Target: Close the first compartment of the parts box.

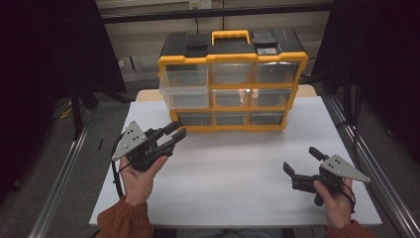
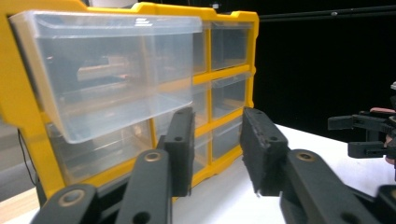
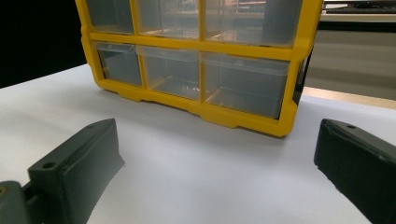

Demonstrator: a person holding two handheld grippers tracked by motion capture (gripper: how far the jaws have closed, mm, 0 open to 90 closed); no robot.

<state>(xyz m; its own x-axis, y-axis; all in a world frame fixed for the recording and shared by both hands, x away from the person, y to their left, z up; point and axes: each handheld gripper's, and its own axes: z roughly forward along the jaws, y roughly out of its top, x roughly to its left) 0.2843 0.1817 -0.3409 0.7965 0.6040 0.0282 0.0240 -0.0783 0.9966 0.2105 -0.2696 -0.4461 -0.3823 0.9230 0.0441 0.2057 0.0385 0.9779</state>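
A yellow and black organiser cabinet [image 1: 233, 58] with clear drawers stands at the back middle of the white table [image 1: 233, 168]. Its top left drawer [image 1: 184, 89] is pulled out and looks empty; the other drawers sit flush. My left gripper [image 1: 174, 132] hovers in front of the cabinet's lower left corner, open, with nothing between its jaws. In the left gripper view the gripper [image 2: 217, 149] points past the pulled-out drawer [image 2: 112, 70]. My right gripper [image 1: 302, 160] is low at the front right, jaws wide open and empty, and the gripper [image 3: 219, 163] faces the cabinet's bottom row [image 3: 187, 70].
The cabinet has a yellow carry handle [image 1: 230, 35] on top. Black curtains [image 1: 44, 59] hang on both sides. Metal rails [image 1: 64, 168] run along the floor beside the table. The right gripper [image 2: 369, 135] appears far off in the left gripper view.
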